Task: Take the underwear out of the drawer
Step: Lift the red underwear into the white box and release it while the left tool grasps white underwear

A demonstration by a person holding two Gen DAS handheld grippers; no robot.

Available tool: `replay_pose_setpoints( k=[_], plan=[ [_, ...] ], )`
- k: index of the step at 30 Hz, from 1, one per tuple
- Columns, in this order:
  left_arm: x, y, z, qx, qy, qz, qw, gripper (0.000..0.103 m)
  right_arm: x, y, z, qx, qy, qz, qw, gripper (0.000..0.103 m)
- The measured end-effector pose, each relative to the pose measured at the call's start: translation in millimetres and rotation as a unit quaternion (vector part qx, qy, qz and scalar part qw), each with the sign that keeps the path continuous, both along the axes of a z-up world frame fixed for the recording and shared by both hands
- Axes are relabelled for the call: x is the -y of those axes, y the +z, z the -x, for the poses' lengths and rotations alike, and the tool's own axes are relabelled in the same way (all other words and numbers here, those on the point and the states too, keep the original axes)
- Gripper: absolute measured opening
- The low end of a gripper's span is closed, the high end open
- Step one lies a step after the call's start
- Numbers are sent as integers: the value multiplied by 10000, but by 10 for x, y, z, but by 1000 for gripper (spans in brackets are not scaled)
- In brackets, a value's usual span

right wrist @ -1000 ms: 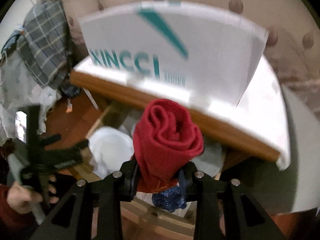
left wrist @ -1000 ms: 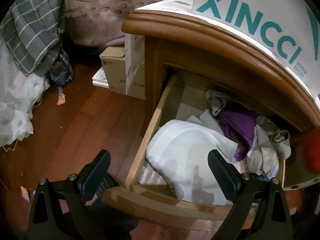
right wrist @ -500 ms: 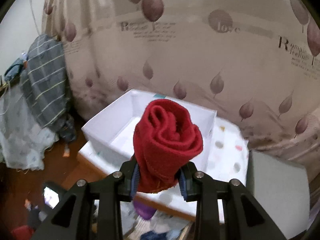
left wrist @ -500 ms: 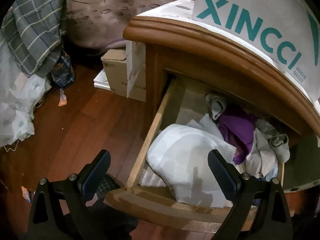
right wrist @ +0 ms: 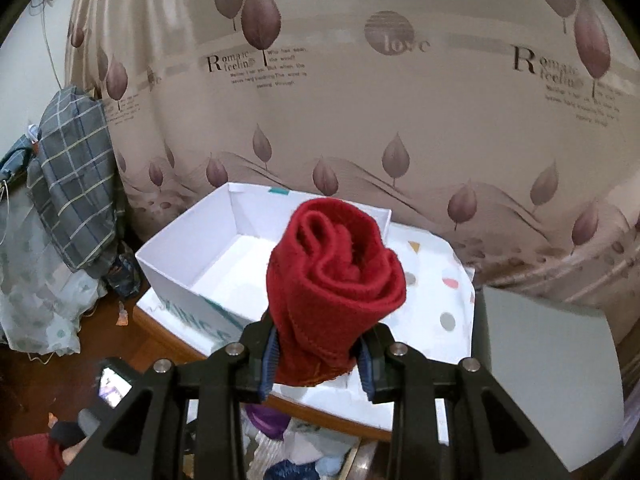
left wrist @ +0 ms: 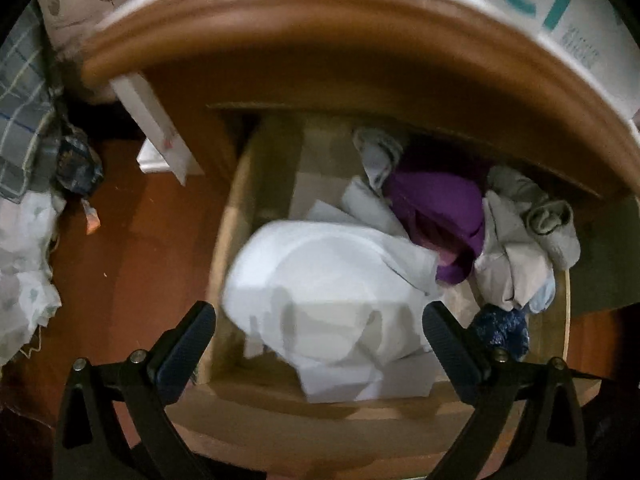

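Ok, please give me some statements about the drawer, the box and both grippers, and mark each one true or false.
1. The right gripper grips a rolled red garment. True.
2. The white box on the nightstand is full of clothes. False: it looks empty.
3. The left gripper grips a purple garment. False: its fingers are opening above a white garment, holding nothing.
4. The drawer is pulled out. True.
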State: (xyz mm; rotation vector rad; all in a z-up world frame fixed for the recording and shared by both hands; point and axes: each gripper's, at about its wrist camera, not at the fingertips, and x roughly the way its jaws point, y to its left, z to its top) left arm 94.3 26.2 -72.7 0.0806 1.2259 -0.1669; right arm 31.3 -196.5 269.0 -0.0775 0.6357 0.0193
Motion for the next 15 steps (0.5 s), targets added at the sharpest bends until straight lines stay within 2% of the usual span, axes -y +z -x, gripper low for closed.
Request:
replay_pose_setpoints(
  k=[5, 7, 10, 13, 15],
  plan=[
    [93, -219, -175, -243, 152, -125, 9995, 103, 100, 27, -10, 71, -2, -11, 10000, 32],
    [142, -276, -241, -270, 93, -111, 9995, 103, 124, 41, -70, 102, -15, -20, 9999, 32],
    [209, -380, -345, -371, 17, -303, 9988, 103, 141, 33, -202, 92, -15, -29, 10000, 32],
    [200, -534, -408, -710, 103, -439, 9965, 103, 146, -12, -323, 46, 16, -64, 10000, 32],
    [161, -583, -435, -973, 222, -258, 9947, 103, 137, -26, -377, 68, 31, -26, 10000, 32]
  ],
)
